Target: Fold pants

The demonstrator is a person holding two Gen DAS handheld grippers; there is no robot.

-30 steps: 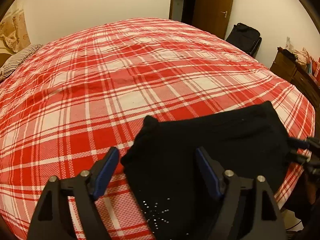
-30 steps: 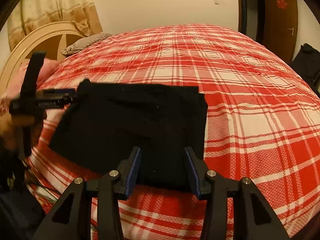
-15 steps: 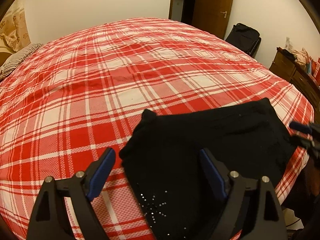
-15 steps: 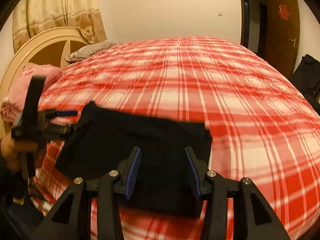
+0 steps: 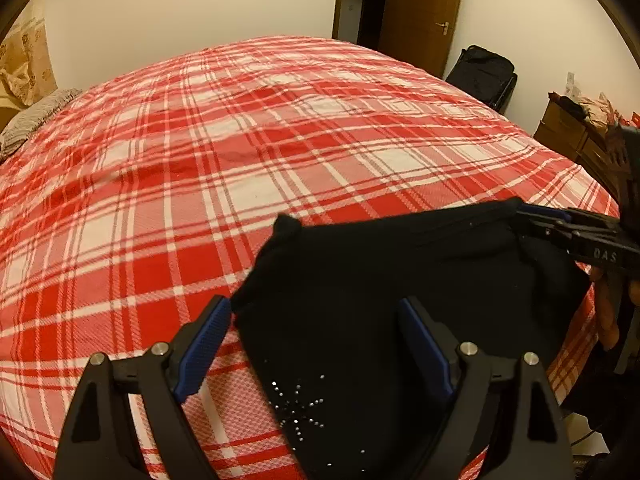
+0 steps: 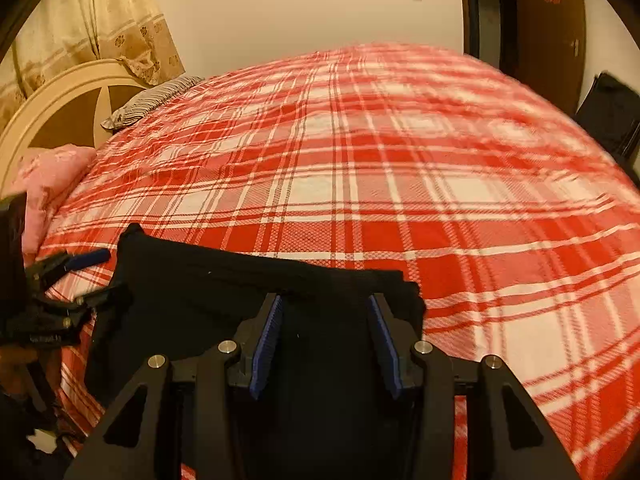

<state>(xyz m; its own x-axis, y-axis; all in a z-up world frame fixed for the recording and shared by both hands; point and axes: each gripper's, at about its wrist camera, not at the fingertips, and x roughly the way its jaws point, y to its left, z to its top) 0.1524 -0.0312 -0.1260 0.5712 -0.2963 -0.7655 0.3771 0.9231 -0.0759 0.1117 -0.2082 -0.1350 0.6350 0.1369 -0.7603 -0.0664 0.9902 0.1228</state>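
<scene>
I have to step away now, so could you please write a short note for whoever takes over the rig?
Left claw: open wide, over the pants' left edge, gripping nothing.
Right claw: half open at the pants' right end; I cannot tell whether it grips.
Pants: black, in a flat folded block at the near edge of the bed.
Done: apparently at least one fold.
Left: probably check the edges, then fold again or smooth.
</scene>
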